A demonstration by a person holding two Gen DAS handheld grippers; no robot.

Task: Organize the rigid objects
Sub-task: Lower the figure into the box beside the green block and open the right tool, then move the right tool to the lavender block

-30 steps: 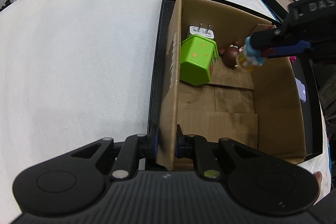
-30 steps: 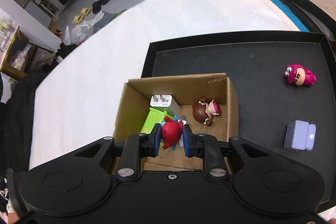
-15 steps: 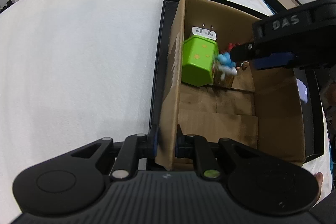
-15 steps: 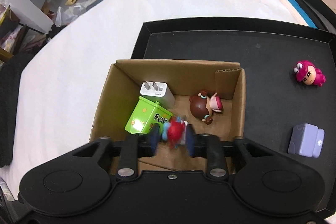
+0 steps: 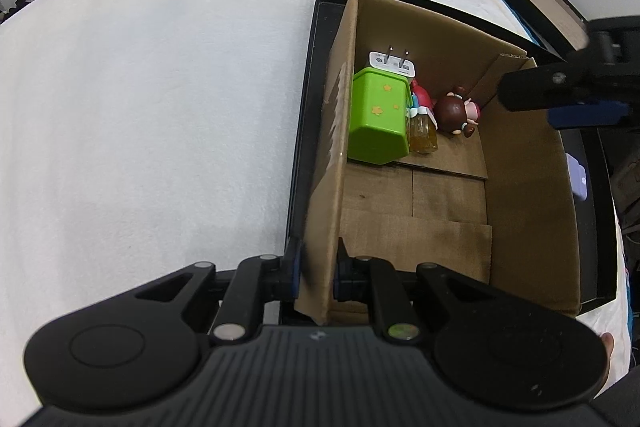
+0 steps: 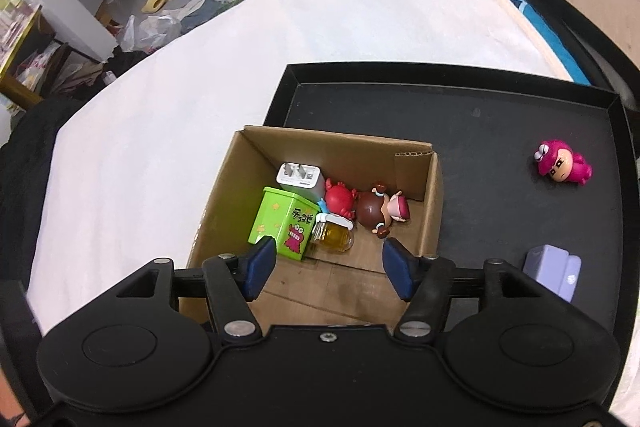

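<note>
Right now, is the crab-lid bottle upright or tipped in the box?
Tipped. The crab-lid bottle lies on its side on the cardboard box floor, against the green tin, clear of the open right tongs.

Corrugated cardboard box [image 6: 430, 211], matt brown, fluted edge showing at cut corner. Matt black tray [image 6: 480, 115], faintly scuffed. Glossy green plastic tub [image 5: 378, 117], smooth. Clear amber bottle [image 6: 334, 233], shiny. Glossy moulded plastic figurines: brown-haired doll [image 6: 380, 211], pink figure [image 6: 562, 165]. White charger [image 5: 392, 63], smooth plastic, bright metal prongs. White cloth [image 5: 160, 99], soft, slightly fuzzy. Tool [image 6: 330, 265] of matt black plastic, blue pads.
</note>
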